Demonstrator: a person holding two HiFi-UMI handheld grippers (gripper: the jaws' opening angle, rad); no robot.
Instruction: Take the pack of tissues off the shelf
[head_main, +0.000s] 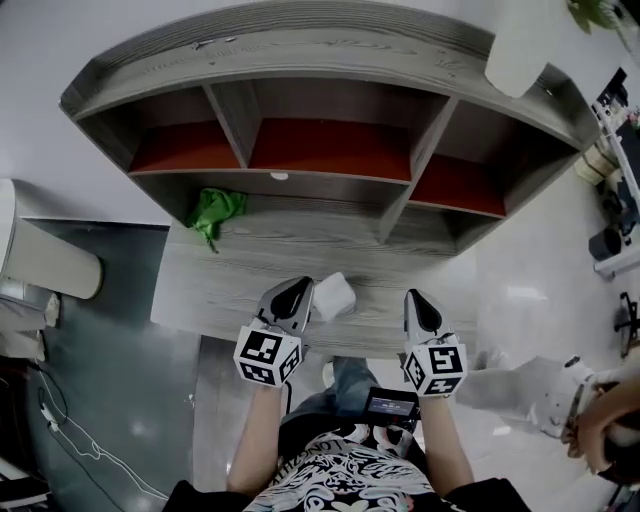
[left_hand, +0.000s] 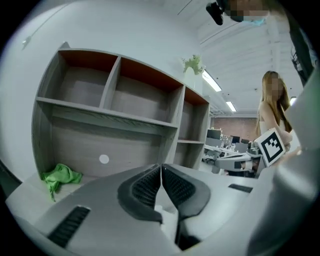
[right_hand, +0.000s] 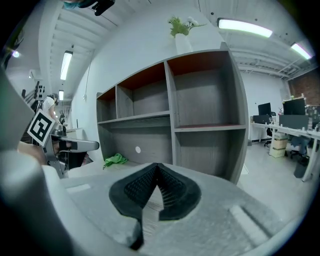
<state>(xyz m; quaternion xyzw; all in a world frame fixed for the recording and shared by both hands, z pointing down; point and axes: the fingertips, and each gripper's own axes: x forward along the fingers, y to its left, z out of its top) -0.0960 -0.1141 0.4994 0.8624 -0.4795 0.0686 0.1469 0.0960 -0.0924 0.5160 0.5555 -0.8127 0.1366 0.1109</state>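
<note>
The pack of tissues (head_main: 334, 296) is a small white bundle lying on the grey wooden shelf board (head_main: 240, 270), near its front edge. My left gripper (head_main: 293, 290) sits just to the left of the pack, close beside it, and in the left gripper view its jaws (left_hand: 161, 168) are shut tip to tip with nothing pinched; a bit of white shows below the pads. My right gripper (head_main: 421, 300) hovers over the front edge to the right of the pack, apart from it. Its jaws (right_hand: 158, 167) are shut and hold nothing.
A crumpled green cloth (head_main: 214, 211) lies at the back left of the board, under the cubby shelves (head_main: 330, 150). A white vase with a plant (head_main: 520, 45) stands on the unit's top right. A person (left_hand: 274, 110) stands off to the right, among office desks.
</note>
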